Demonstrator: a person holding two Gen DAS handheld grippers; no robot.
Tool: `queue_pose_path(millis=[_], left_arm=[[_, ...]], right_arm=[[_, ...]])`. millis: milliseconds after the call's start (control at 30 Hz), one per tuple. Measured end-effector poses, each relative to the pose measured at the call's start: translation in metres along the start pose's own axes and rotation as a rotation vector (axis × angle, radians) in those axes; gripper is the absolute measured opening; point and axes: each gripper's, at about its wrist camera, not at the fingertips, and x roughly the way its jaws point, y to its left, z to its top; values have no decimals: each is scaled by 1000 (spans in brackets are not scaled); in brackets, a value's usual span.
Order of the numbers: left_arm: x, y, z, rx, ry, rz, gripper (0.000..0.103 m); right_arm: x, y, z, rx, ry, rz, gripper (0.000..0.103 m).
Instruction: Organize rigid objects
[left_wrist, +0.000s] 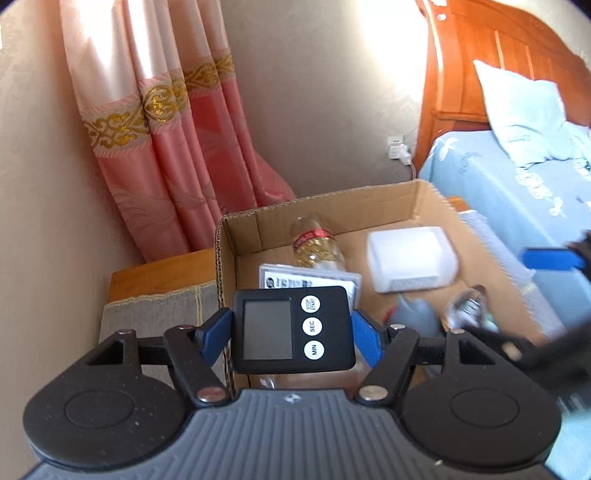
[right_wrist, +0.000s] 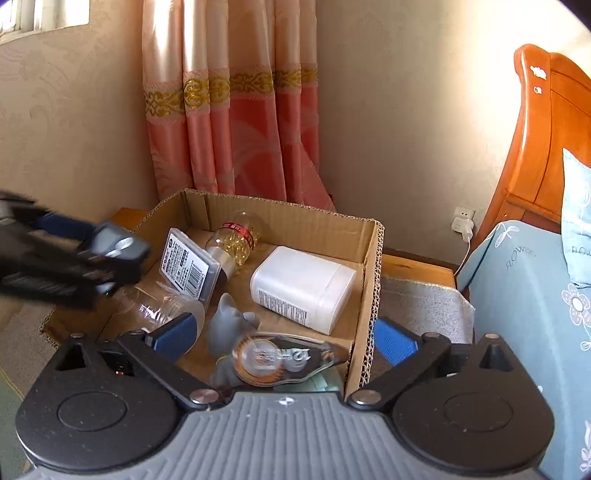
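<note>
The left hand-held gripper (left_wrist: 291, 328) clamps a black digital kitchen timer with a grey screen and three white buttons (left_wrist: 291, 328) between its blue pads, holding it above the near left corner of the open brown cardboard box (left_wrist: 417, 199). The right hand-held gripper (right_wrist: 284, 338) stands wide with nothing between its fingers, one blue pad inside the box, the other outside its right wall.

Inside the box, the right wrist view shows a white rectangular plastic container (right_wrist: 303, 288) lying on the right, a clear bottle of yellow capsules with a red label (right_wrist: 236, 236) on its side at the far end, a flat clear case with a printed barcode label (right_wrist: 190, 264) leaning against it, an empty clear plastic bottle (right_wrist: 159, 306) lying at the near left, a small grey animal figurine (right_wrist: 231, 321) in the middle, and a transparent correction-tape dispenser (right_wrist: 280, 356) nearest the camera. The left gripper appears there as a dark blur at the left, over the box's left edge.

In the left wrist view the timer covers much of the near floor of the box, and the tape dispenser is not visible; the figurine is blurred.

The box sits on a wooden tabletop (right_wrist: 417, 264) with a grey cloth (right_wrist: 424, 306), beside a bed with blue floral bedding (right_wrist: 524, 314), in front of a pink curtain (right_wrist: 236, 140).
</note>
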Motion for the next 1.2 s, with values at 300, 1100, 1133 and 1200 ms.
queue_pose_path(millis=[300, 1100, 1133, 1200], left_arm=[[-19, -3, -4, -15, -79, 36, 95], [-94, -18, -78, -168, 19, 134, 99], [-94, -18, -77, -165, 21, 133, 99], [-94, -19, -77, -168, 30, 143, 99]], right_arm=[[-20, 8, -1, 11, 78, -48, 103], [-79, 20, -31, 143, 159, -179, 103], [-80, 20, -31, 142, 160, -179, 103], [-81, 20, -32, 140, 161, -182, 103]])
